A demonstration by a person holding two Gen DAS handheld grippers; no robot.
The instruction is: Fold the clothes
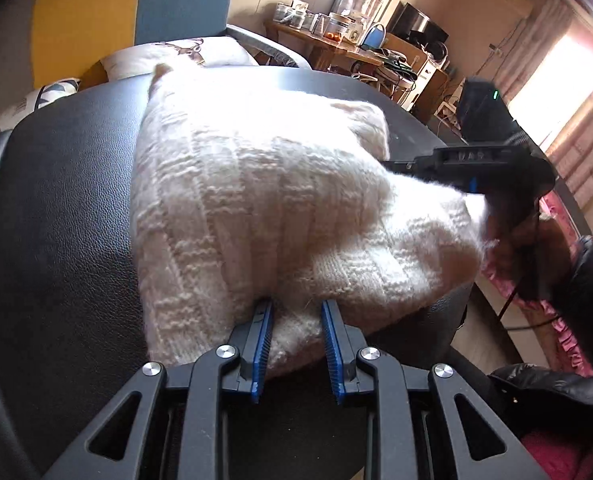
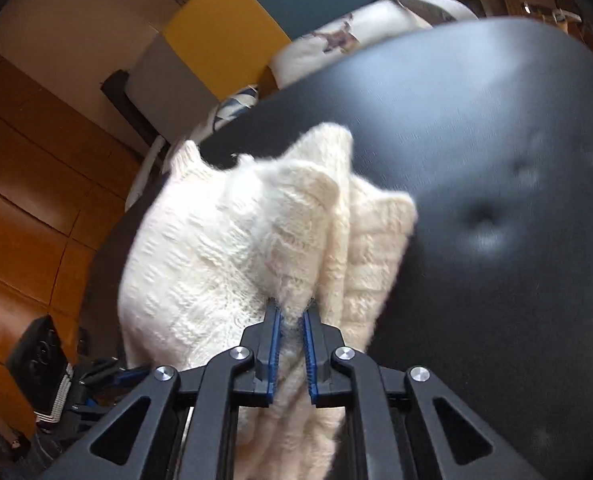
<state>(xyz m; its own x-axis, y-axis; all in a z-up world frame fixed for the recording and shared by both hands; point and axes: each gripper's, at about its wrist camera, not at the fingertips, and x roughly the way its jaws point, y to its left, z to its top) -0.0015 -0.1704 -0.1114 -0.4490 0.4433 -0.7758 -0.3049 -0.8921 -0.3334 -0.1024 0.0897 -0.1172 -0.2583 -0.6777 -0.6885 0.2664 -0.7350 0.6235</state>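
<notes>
The fluffy white knitted sweater (image 1: 256, 208) lies partly folded on the black leather surface (image 1: 64, 208); both the left gripper (image 1: 296, 312) and right gripper (image 2: 292, 312) have fingers clamped on its edges, the fold apparently unfinished.
</notes>
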